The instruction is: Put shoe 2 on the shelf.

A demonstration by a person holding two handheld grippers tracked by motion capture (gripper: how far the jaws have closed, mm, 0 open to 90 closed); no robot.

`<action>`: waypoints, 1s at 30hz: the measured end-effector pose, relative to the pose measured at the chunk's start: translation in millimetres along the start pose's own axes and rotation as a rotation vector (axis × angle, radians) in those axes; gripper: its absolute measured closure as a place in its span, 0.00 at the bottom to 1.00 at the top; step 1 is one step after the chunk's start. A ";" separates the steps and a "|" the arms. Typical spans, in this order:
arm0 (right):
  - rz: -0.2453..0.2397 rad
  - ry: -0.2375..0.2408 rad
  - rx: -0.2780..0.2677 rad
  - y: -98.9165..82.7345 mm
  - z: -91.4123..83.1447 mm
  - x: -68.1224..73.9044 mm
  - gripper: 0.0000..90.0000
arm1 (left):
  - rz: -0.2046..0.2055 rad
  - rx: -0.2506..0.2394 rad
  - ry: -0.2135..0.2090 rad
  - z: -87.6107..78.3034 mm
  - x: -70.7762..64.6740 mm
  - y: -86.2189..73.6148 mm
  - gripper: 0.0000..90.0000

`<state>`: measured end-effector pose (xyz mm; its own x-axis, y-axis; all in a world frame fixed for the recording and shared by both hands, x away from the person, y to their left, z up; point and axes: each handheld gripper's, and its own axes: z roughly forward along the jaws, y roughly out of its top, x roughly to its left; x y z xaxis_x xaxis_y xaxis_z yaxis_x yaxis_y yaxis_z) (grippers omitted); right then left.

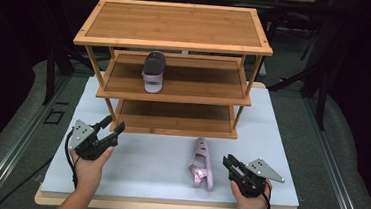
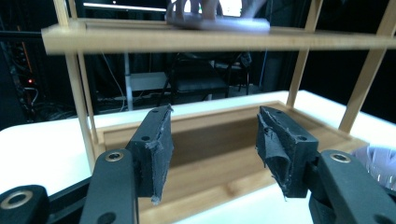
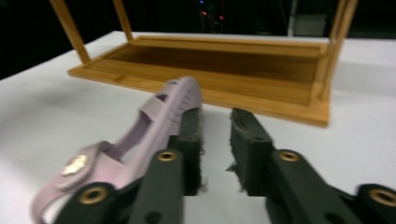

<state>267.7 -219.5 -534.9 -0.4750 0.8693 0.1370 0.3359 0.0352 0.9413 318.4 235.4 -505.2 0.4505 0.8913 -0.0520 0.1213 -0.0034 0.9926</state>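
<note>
A pink sandal lies on the white table, toe towards the wooden rack. A second sandal, pink with a darker upper, stands on the rack's middle shelf. My right gripper rests low just right of the table sandal. In the right gripper view its jaws stand a narrow gap apart with nothing between them, and the sandal lies against the outside of the left jaw. My left gripper is wide open and empty, facing the bottom shelf.
The three-tier rack takes up the far half of the table; its bottom shelf and top shelf hold nothing. Dark floor and metal frames surround the table. Bare white surface lies between the two hands and along the front edge.
</note>
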 end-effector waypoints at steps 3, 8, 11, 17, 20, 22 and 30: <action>-0.028 0.045 -0.013 2.1 -0.4 7.5 1.00 | -0.011 0.027 -0.006 -1.7 2.8 -13.7 0.51; -0.070 0.121 0.009 0.2 8.5 20.7 1.00 | -0.060 0.054 -0.003 0.3 7.2 -23.4 0.51; -0.079 0.144 0.027 -2.6 14.9 25.7 1.00 | -0.064 0.065 0.002 1.3 7.0 -25.2 0.51; -0.074 0.164 0.076 -6.4 21.1 23.8 1.00 | -0.063 0.070 0.007 1.1 7.7 -26.2 0.51; -0.071 0.135 0.076 -6.7 17.9 19.4 1.00 | -0.068 0.073 0.003 0.5 8.3 -26.5 0.50; -0.057 0.113 0.072 -7.4 15.9 13.1 1.00 | -0.069 0.072 0.001 0.1 8.5 -26.1 0.50; 0.157 -0.026 0.116 -18.0 9.3 -29.1 0.95 | -0.072 0.075 -0.016 0.7 9.5 -26.0 0.50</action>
<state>283.0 -240.8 -558.7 -0.3891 0.8808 0.2699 0.4967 -0.0462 0.8667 320.1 243.6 -531.5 0.4518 0.8833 -0.1253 0.2197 0.0260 0.9752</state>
